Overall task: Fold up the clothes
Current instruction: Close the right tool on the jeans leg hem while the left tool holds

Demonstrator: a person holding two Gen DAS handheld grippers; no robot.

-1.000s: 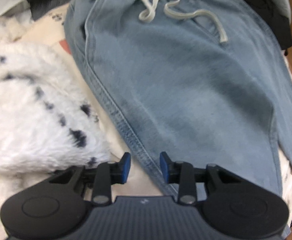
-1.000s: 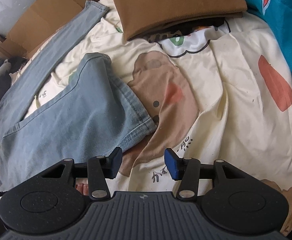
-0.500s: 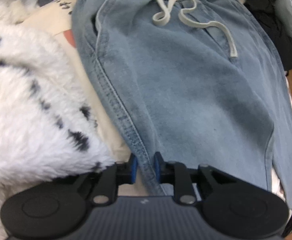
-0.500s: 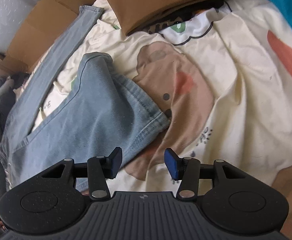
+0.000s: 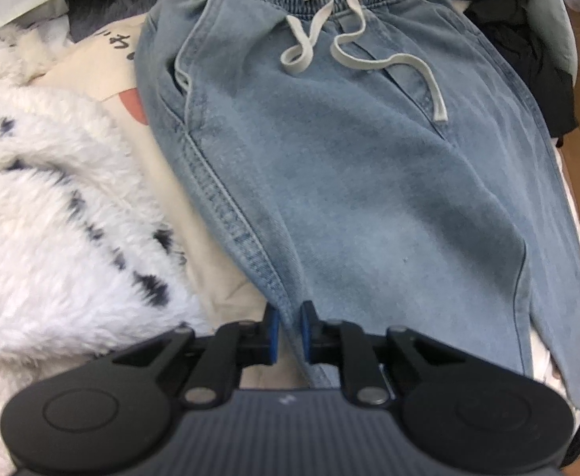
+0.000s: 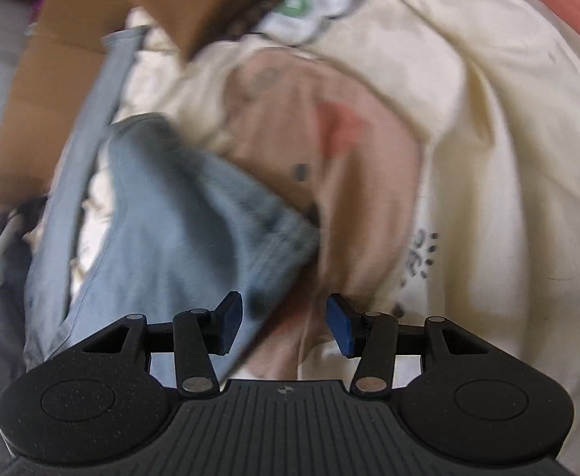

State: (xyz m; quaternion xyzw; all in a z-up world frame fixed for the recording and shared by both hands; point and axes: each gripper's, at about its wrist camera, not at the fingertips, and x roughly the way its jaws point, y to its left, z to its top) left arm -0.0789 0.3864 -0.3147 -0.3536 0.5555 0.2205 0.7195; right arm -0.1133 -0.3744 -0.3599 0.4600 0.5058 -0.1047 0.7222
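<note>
Light blue jeans [image 5: 369,182] with an elastic waist and a white drawstring [image 5: 353,51] lie flat, waistband at the far end of the left wrist view. My left gripper [image 5: 288,331] is at the jeans' left side seam; its jaws are closing, and the blue pads pinch the seam edge between them. In the blurred right wrist view, a trouser leg with its hem [image 6: 282,238] lies on the cream printed sheet [image 6: 488,158]. My right gripper [image 6: 284,325] hovers open just above the hem, its left pad over the denim, gripping nothing.
A fluffy white blanket with dark spots [image 5: 52,218] bulges close to the left of the jeans. Dark clothes [image 5: 528,39] are heaped at the far right. A folded brown cloth [image 6: 210,4] and cardboard [image 6: 52,79] lie beyond the trouser leg.
My left gripper's jaws closed from wide apart onto the jeans' side seam. My right gripper sank toward the trouser hem and rolled, so its view is now blurred.
</note>
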